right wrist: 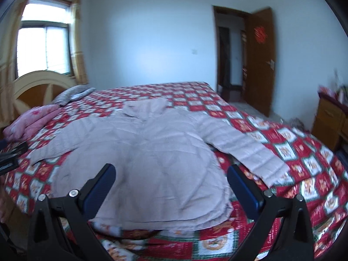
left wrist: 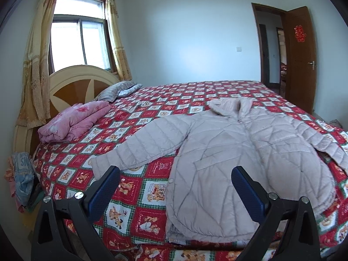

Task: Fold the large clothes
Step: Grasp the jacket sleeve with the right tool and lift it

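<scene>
Jacket (left wrist: 228,152) spread flat across frame centre on bed (left wrist: 130,195); left gripper (left wrist: 175,184) and right gripper (right wrist: 170,182) jaws apart, empty.

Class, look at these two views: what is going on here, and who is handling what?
A person holds a two-finger tool in each hand above a bed. A pale quilted jacket lies spread flat on the patterned cover, sleeves out to both sides. The left tool and right tool are both open and hold nothing. Folding has not begun.
</scene>
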